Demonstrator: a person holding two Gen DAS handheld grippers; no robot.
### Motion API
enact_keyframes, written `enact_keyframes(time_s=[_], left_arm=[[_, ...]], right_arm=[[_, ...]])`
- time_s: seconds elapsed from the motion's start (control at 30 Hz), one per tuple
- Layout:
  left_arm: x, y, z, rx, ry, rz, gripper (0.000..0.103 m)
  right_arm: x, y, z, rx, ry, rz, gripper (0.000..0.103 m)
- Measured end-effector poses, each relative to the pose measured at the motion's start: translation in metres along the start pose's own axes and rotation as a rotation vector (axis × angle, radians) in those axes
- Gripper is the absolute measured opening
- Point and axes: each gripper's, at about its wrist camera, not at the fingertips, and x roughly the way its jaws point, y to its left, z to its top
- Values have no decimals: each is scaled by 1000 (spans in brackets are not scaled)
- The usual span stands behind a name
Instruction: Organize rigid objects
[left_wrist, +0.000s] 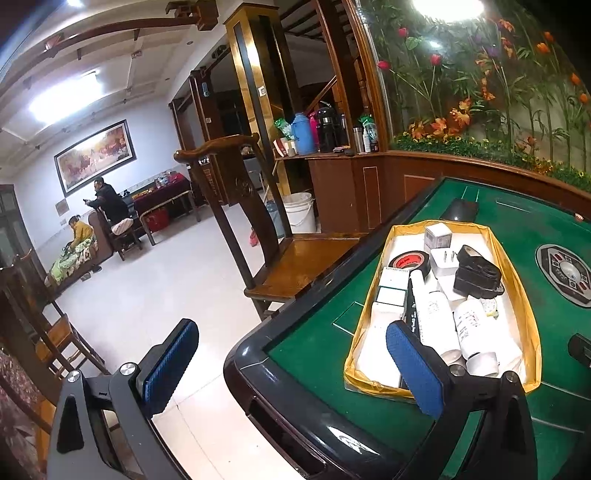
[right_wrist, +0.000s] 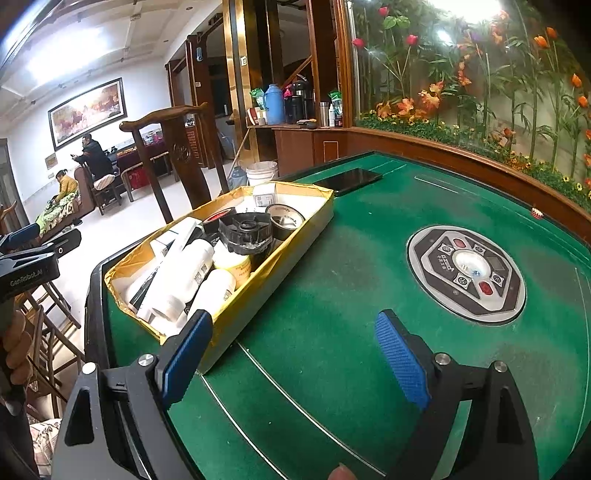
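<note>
shallow yellow-edged cardboard tray (right_wrist: 291, 254) crammed with white plastic bottles (right_wrist: 192, 273), near table corner | right gripper (right_wrist: 295, 354) spread, empty, beside tray | left gripper (left_wrist: 291, 365) spread, empty, straddling table edge | risk: pulling one bottle may topple neighbours or slide tray off green felt table (right_wrist: 351, 295)

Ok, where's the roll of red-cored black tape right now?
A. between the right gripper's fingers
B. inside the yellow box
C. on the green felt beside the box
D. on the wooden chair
B: the tape lies inside the yellow box among the bottles and plugs; the right gripper stands open over bare felt with nothing between its fingers.
</note>
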Motion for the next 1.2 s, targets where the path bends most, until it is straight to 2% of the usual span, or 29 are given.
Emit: enact_keyframes(time_s=[1.07, 1.2], left_arm=[[8, 1, -5, -6, 46, -8, 103], [9, 7, -4, -24, 46, 32, 103]], right_arm=[[1, 4, -1, -3, 8, 3, 90], [1, 4, -1, -3, 6, 3, 90]])
